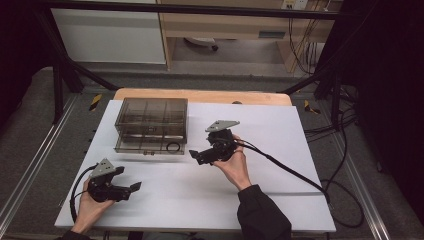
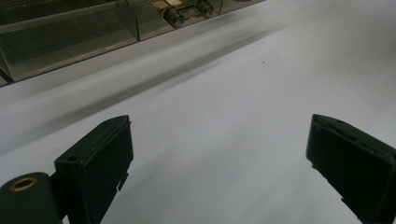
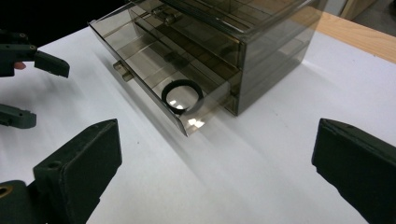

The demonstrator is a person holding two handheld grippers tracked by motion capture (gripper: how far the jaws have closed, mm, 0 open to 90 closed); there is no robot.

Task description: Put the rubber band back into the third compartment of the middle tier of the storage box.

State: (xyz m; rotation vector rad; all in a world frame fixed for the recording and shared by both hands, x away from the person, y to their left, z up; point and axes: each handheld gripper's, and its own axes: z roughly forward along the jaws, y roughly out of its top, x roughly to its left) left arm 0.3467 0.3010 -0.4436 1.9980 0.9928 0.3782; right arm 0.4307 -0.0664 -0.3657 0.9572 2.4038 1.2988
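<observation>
My right gripper (image 3: pixel 215 177) hangs spread beside the pulled-out drawer (image 3: pixel 154 88), probably for the black ring (image 3: pixel 182 95). My left gripper (image 2: pixel 219 163), also spread, waits aside.

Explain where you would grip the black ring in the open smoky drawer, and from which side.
Grip the black ring across its rim, probably from above: it lies flat near the front corner of the pulled-out bottom drawer of the smoky plastic cabinet, whose walls block any sideways approach.

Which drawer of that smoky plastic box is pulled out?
The bottom drawer, holding a black ring; the drawer above sits pushed in.
</observation>
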